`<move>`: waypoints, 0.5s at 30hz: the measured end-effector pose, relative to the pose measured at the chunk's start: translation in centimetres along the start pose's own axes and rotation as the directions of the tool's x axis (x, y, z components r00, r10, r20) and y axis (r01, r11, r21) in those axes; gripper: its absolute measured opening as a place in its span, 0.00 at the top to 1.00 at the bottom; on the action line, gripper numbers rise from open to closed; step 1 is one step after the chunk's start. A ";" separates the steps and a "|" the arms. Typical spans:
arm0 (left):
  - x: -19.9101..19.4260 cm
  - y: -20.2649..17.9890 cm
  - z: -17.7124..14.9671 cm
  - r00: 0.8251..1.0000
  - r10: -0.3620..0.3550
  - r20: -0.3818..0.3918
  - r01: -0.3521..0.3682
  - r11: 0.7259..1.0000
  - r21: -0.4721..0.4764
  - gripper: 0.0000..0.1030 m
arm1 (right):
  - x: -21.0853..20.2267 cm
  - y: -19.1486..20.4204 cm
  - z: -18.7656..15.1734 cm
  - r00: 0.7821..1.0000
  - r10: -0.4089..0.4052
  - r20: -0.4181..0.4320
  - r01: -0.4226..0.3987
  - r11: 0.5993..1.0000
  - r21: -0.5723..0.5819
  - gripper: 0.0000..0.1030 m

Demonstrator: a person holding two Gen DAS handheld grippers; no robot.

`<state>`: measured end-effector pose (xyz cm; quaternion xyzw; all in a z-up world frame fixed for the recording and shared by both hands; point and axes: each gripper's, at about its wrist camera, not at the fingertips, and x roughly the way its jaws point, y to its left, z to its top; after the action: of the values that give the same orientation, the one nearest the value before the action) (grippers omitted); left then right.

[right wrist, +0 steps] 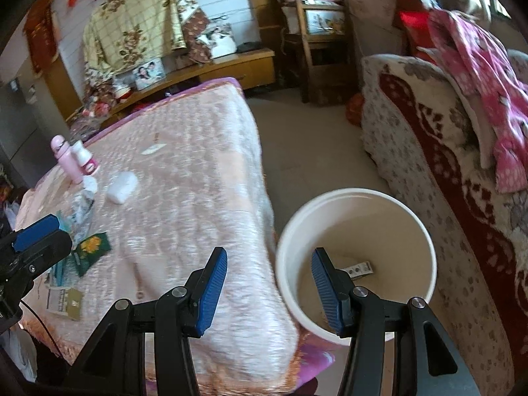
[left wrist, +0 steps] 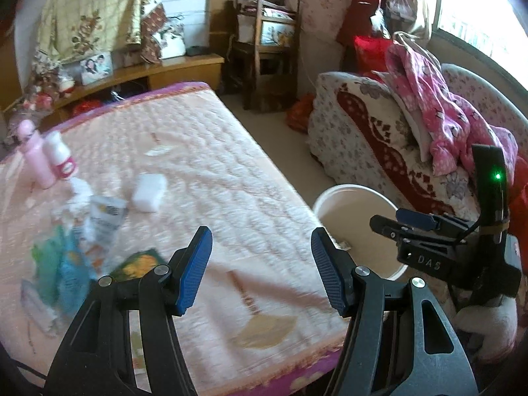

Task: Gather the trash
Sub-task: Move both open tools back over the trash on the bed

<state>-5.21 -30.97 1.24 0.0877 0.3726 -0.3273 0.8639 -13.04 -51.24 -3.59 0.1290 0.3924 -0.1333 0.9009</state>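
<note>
On the pink quilted bed [left wrist: 214,171] lies a pile of trash at the left: crumpled wrappers [left wrist: 102,217], blue-green packets [left wrist: 62,264], a green packet [left wrist: 138,262] and a white block [left wrist: 148,191]. My left gripper [left wrist: 261,234] hovers open over the bed's near part, with nothing between its blue pads. A white bucket [right wrist: 356,194] stands on the floor beside the bed, with a small printed scrap [right wrist: 358,269] at its bottom. My right gripper [right wrist: 270,254] is open and empty above the bed edge and the bucket's rim. The green packet [right wrist: 92,247] also shows from the right wrist.
A pink bottle [left wrist: 34,158] and a white bottle [left wrist: 61,160] stand at the bed's left side. A floral sofa [right wrist: 429,151] with pink clothing [right wrist: 488,76] lies right of the bucket. A wooden chair [left wrist: 264,52] and a low cabinet [left wrist: 171,66] stand at the back.
</note>
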 end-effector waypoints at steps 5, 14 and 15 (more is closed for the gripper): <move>-1.7 3.3 -1.1 0.998 0.057 0.014 -0.056 0.998 -0.025 0.41 | 0.3 3.0 0.3 1.000 0.031 -0.003 -0.031 0.999 -0.038 0.50; -4.8 10.2 -3.1 0.990 0.141 0.025 -0.137 0.982 -0.126 0.41 | 1.6 10.2 0.3 0.992 0.120 -0.037 -0.124 0.984 -0.126 0.49; -5.2 11.1 -3.3 0.988 0.153 0.023 -0.149 0.979 -0.140 0.41 | 1.8 11.2 0.3 0.990 0.134 -0.041 -0.138 0.981 -0.135 0.49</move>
<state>-2.78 -18.48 1.50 0.0502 0.3719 -0.2357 0.8964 -7.83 -41.20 -3.25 0.0951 0.4054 -0.0420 0.9082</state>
